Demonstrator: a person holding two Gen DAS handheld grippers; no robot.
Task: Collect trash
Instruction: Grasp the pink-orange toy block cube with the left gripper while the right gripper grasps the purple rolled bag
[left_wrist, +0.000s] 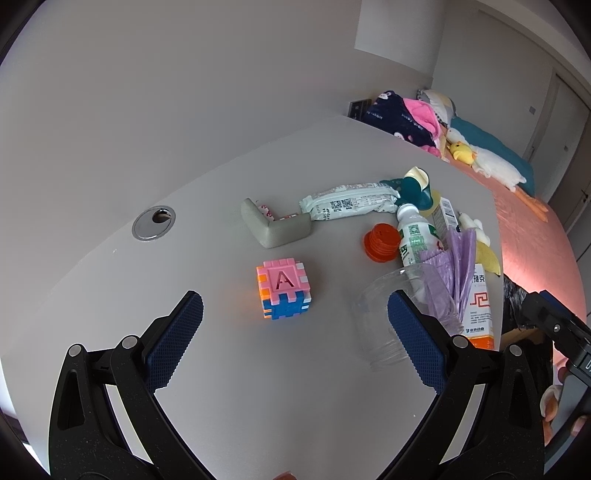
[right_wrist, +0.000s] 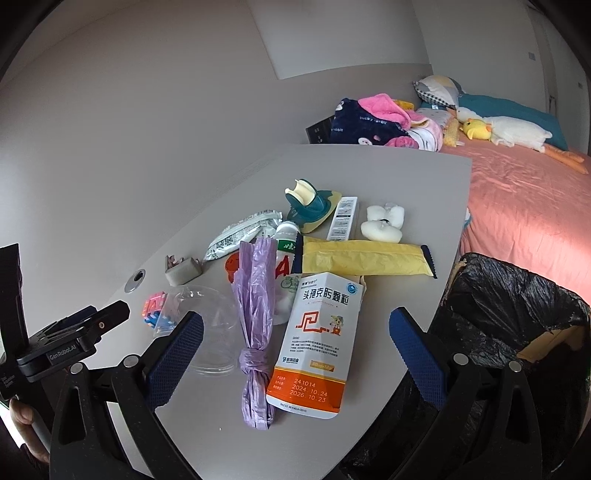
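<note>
Along the desk's (right_wrist: 424, 206) right edge, beside the bin (right_wrist: 517, 302) lined with black film, I see most of the trash. Both grippers are spread wide and hold nothing.

1. Right gripper (right_wrist: 295, 350): I have it hovering over the near right corner. The pouch (right_wrist: 317, 332), a flat glossy white-and-orange sachet, lies between its fingers and just ahead, long axis running away from me, roughly in line with the fingers. The bag (right_wrist: 255, 325), thin crinkled purple film knotted near its close end, lies touching the pouch's left side, parallel to it.
2. Left gripper (left_wrist: 295, 332): I have it further left. The block (left_wrist: 283, 293), a foam cube marked "A", sits ahead between its fingers. The jar (left_wrist: 388, 317), clear rigid plastic lying on its side, is at its right finger.
3. Further back: a ribbed orange cap (left_wrist: 382, 242), a white bottle (left_wrist: 415, 236) lying down, a yellow mailer (right_wrist: 365, 258) crosswise, and a grey corner guard (left_wrist: 275, 227).

My judgement: the right gripper is nearer the pouch and the bin, so it should take the pouch. The pouch lies flat, so the fingers must straddle its narrow width. Slick film may slip.
</note>
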